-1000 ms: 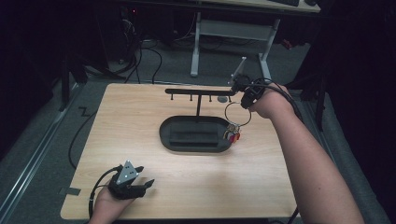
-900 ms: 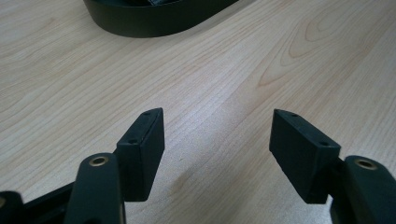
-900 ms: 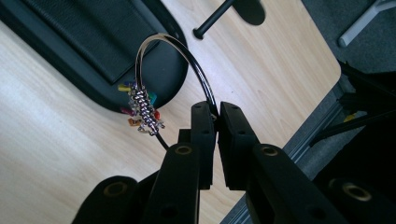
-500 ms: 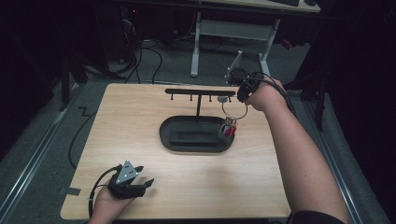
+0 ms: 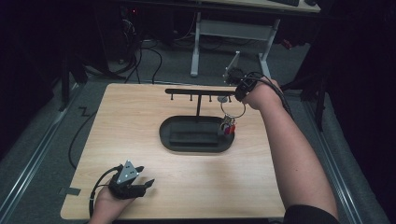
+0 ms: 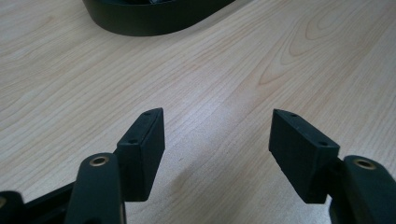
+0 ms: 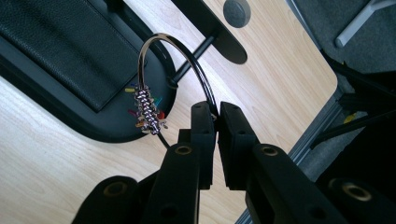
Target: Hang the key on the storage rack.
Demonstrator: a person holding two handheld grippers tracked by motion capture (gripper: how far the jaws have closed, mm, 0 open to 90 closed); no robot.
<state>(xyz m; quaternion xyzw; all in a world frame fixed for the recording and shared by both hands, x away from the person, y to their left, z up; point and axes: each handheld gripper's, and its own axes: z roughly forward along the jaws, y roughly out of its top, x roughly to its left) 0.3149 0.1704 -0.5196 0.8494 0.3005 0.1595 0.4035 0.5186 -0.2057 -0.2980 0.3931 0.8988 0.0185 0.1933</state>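
Observation:
A black stand has a hook bar [image 5: 196, 91] on a post above an oval black base tray [image 5: 173, 140]. My right gripper [image 5: 233, 95] is at the bar's right end, shut on a large metal ring [image 5: 243, 112]. A bunch of small coloured pieces [image 5: 228, 126] hangs from the ring over the tray's right end. In the right gripper view the jaws [image 7: 215, 109] pinch the ring [image 7: 154, 44], which arches toward the bar [image 7: 219, 32]. My left gripper [image 5: 147, 184] rests near the table's front left, open with nothing between its fingertips [image 6: 217, 135].
A small grey round disc [image 7: 236, 11] sits on the wooden table [image 5: 289, 186] beyond the bar's right end. Cables lie on the floor to the left, and a white desk frame [image 5: 229, 28] stands behind the table. The table's right edge is close to my right hand.
My right hand has carried the ring a little toward the far side, nearer the bar's right end. The hanging pieces moved with it. The left gripper has stayed put.

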